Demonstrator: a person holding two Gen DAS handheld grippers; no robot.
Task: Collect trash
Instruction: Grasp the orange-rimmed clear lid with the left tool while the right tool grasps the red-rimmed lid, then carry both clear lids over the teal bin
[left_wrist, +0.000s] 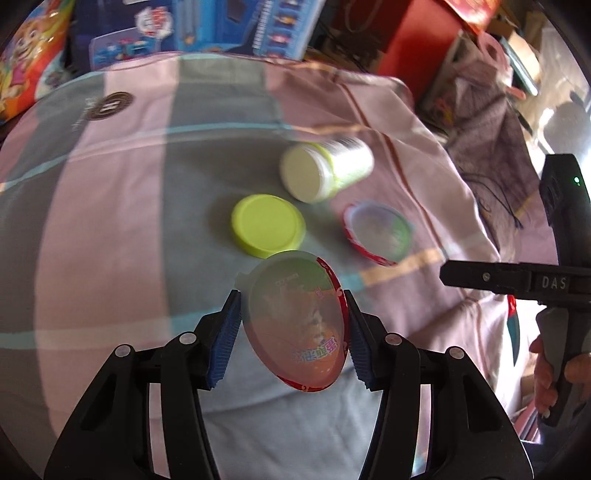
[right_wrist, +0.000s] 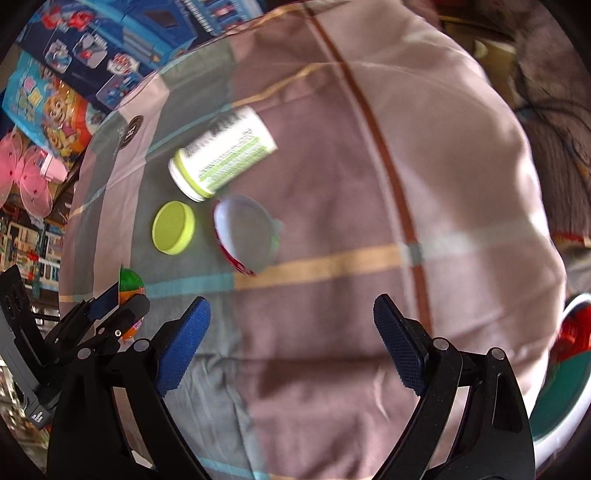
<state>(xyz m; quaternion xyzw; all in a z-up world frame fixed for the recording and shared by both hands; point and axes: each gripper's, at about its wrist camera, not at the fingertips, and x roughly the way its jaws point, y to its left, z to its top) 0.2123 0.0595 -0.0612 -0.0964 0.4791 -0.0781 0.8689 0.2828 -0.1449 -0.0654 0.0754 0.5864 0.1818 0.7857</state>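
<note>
Clamped between the blue pads (left_wrist: 223, 341) of the left gripper (left_wrist: 293, 332) is a round plastic lid (left_wrist: 295, 325) with a red rim and a printed, colourful face; it stands tilted on edge, lifted above the striped cloth (left_wrist: 110, 221), and the pads press on its two sides with the jaws about half apart. Beyond it on the cloth lie a lime-green cap (left_wrist: 268, 225), flat; a white jar (left_wrist: 325, 171) on its side just behind the cap; and a second clear lid with a red edge (left_wrist: 378, 232) to the right of the cap. At the right edge the right gripper (left_wrist: 517, 282) juts in, held by a hand (left_wrist: 554, 373). From the right wrist view, the right gripper's (right_wrist: 291, 349) blue pads (right_wrist: 183, 345) stand wide apart with nothing between them, only cloth (right_wrist: 332, 314) below. Farther off lie the same white jar (right_wrist: 221, 155), green cap (right_wrist: 173, 228) and clear red-edged lid (right_wrist: 245, 234), close together. At the left the left gripper (right_wrist: 110, 314) shows with the held lid (right_wrist: 130, 284) partly hidden behind its fingers. Toy boxes (right_wrist: 110, 44) crowd the background.
</note>
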